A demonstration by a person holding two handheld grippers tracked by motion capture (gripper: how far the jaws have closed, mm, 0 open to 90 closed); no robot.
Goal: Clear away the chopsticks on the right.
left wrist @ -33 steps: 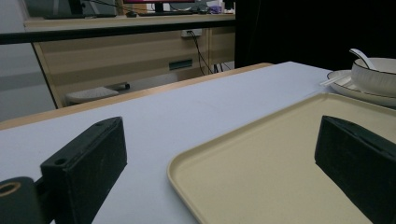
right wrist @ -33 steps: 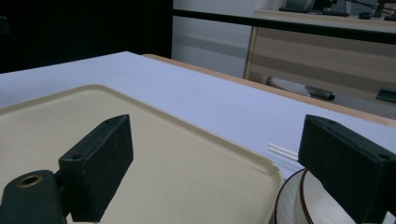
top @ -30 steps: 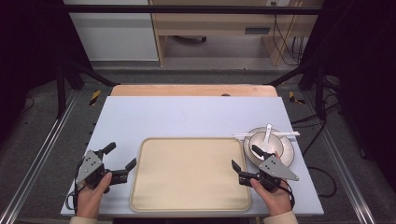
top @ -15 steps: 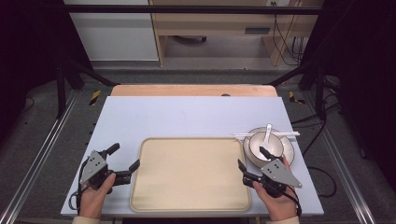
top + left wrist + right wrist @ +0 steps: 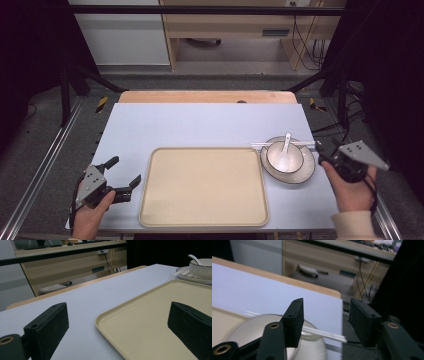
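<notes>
**Right gripper shifted to the far side of the plate, jaws partly closed**

Compared with the earlier high view, we find the right gripper [image 5: 324, 156] moved from the near left rim of the plate [image 5: 305, 173] out to its right side, beyond the table [image 5: 200, 125] edge; its jaws have just been closing and now stand about half open with nothing pressed between them. In the right gripper view the ends of the chopsticks [image 5: 324, 335] lie in the gap, untouched. The left gripper [image 5: 122, 177] keeps its place just left of the tray [image 5: 200, 210], jaws wide apart and empty.

We note the materials: the tray is a matte cream rectangle with rounded corners and a low raised lip; the plate is a round, glossy pale dish with a dark rim line, lying just right of the tray. On it sits a round white bowl [image 5: 295, 156], also dark-rimmed, holding a white glazed spoon [image 5: 286, 150]. The chopsticks are thin pale rods laid across the plate's far edge. The table is smooth, pale blue-grey, with a wooden strip at its far end
</notes>
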